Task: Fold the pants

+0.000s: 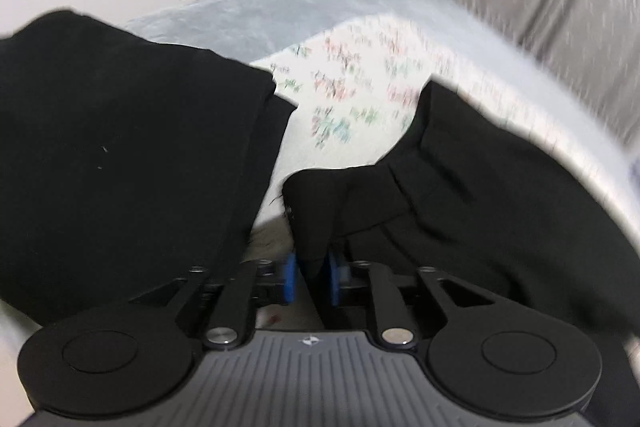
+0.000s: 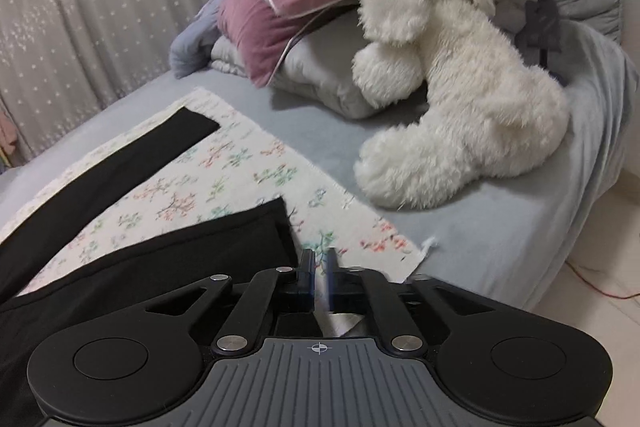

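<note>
Pants (image 1: 120,155) lie black on the flowered cloth (image 2: 240,179) over the bed (image 2: 460,227). Our left gripper (image 1: 312,281) has its jaws clamped on a fold of the fabric, which rises toward 12 o'clock. Our right gripper (image 2: 319,275) has jaws nearly together, with nothing visibly between them; the nearest leg lies at 9 o'clock, its long axis running toward 2 o'clock.
</note>
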### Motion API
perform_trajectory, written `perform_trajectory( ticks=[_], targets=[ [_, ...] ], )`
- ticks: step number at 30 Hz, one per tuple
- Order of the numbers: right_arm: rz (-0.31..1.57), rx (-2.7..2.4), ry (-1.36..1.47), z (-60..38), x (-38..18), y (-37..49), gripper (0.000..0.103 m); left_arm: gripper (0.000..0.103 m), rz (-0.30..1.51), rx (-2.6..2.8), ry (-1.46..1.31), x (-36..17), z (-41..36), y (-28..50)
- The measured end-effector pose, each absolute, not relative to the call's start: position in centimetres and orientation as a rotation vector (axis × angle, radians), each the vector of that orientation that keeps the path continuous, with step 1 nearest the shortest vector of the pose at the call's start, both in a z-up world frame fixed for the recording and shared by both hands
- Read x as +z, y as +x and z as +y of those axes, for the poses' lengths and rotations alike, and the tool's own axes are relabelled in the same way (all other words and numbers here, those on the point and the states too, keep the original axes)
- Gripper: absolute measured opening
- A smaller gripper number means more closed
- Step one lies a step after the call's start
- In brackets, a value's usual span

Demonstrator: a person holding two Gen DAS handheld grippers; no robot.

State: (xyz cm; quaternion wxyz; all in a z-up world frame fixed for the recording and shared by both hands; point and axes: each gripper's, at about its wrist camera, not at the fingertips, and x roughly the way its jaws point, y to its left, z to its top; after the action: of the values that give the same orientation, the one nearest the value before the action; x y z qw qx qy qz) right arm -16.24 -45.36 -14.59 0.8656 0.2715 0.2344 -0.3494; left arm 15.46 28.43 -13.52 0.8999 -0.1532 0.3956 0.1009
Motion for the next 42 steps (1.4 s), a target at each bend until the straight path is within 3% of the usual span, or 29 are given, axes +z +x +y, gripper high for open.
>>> perform_trajectory(
  ticks=[3,4,5,7,11,16,21,24,25,26,30,32,33,34,35,42],
  targets=[
    [0.492,-0.701,0.574,-45.3,-14.6,-15.5,0.021,0.042,0.791,0.208,-0.324,-12.8,28.9,14.6],
    [0.497,-0.688,0.571,-45.1,-14.7,-15.1,0.029,0.048,0.782,0.225,-0.320,-12.4,28.9,14.4],
    [0.504,-0.677,0.562,-44.9,-14.7,-14.7,0.037,0.048,0.765,0.254,-0.295,-11.8,28.7,14.2],
    [0.508,-0.671,0.529,-44.4,-14.6,-13.8,0.044,0.050,0.726,0.288,-0.223,-10.4,28.1,14.1],
    [0.490,-0.654,0.504,-44.0,-14.1,-12.6,0.049,0.068,0.652,0.250,-0.168,-8.2,26.5,15.5],
    [0.528,-0.625,0.463,-44.1,-14.4,-10.3,0.051,0.075,0.701,0.102,-0.068,-8.8,22.3,22.9],
    [0.590,-0.592,0.451,-44.9,-15.5,-8.3,0.054,0.074,0.845,0.064,0.007,-12.6,19.6,30.4],
    [0.624,-0.577,0.432,-45.3,-16.1,-7.5,0.055,0.071,0.885,0.062,0.032,-14.4,19.7,31.4],
    [0.630,-0.564,0.430,-45.5,-16.2,-7.3,0.055,0.064,0.894,0.046,0.031,-14.8,19.8,31.5],
    [0.632,-0.553,0.431,-45.6,-16.4,-7.1,0.056,0.051,0.897,0.018,0.018,-15.2,19.8,31.5],
    [0.639,-0.520,0.445,-45.8,-17.0,-6.3,0.057,0.030,0.853,-0.021,0.052,-15.7,19.2,30.8],
    [0.646,-0.519,0.422,-45.5,-17.2,-5.8,0.050,0.009,0.835,-0.016,0.021,-15.5,19.4,30.4],
    [0.650,-0.519,0.408,-45.4,-17.2,-5.7,0.043,0.008,0.826,0.039,0.054,-15.3,19.5,30.5],
    [0.653,-0.515,0.400,-45.2,-17.1,-5.6,0.027,0.008,0.811,0.082,0.093,-15.3,19.6,30.4],
    [0.651,-0.512,0.398,-45.2,-17.0,-5.6,0.018,0.008,0.803,0.108,0.105,-15.3,20.1,30.2],
    [0.615,-0.518,0.383,-45.1,-16.0,-5.3,0.016,0.009,0.785,0.028,-0.107,-14.2,24.4,27.9]
  ],
)
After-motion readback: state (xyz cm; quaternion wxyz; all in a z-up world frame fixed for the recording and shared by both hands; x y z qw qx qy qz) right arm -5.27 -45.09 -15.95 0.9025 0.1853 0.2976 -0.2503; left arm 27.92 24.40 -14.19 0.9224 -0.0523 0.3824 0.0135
